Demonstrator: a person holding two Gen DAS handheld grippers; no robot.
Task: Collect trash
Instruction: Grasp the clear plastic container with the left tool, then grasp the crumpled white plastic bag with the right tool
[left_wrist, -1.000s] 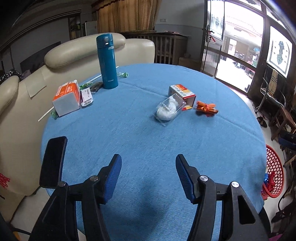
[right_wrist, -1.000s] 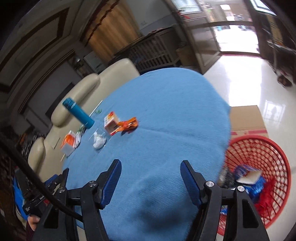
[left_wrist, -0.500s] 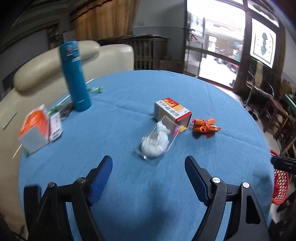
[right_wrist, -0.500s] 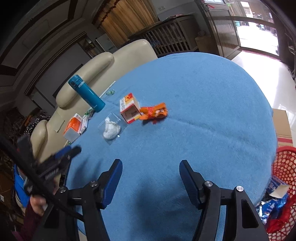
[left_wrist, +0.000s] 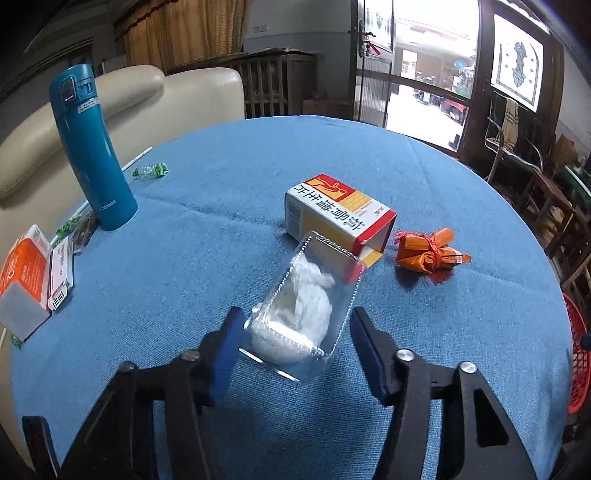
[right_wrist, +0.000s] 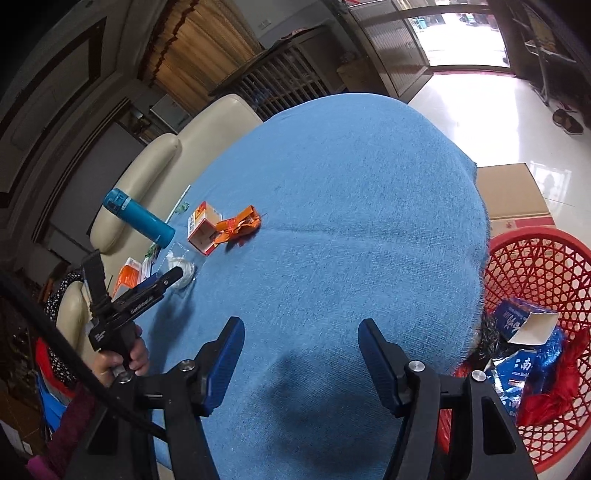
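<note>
A clear plastic tub (left_wrist: 295, 306) with crumpled white tissue inside lies on the blue tablecloth (left_wrist: 221, 166). My left gripper (left_wrist: 295, 332) straddles its near end, one blue pad on each side. The jaws are closing, and a thin gap still shows at the right pad. The right wrist view shows the same left gripper (right_wrist: 177, 275) at the tub (right_wrist: 183, 267), held by a hand. My right gripper (right_wrist: 299, 343) hangs open over the table's near edge with nothing between its fingers. A red mesh basket (right_wrist: 535, 258) with blue wrappers in it stands on the floor to the right.
Behind the tub lie an open white, red and yellow carton (left_wrist: 332, 210) and an orange wrapper bundle (left_wrist: 424, 251). A teal flask (left_wrist: 92, 147), an orange box (left_wrist: 22, 273) and a green candy wrapper (left_wrist: 151, 171) sit left. A cream sofa (left_wrist: 166, 96) backs the table; a cardboard box (right_wrist: 513, 192) is on the floor.
My left gripper travelled forward across the table to the clear tub, spread wider on the way, then narrowed around it. The right gripper sank slightly and swung away from the basket.
</note>
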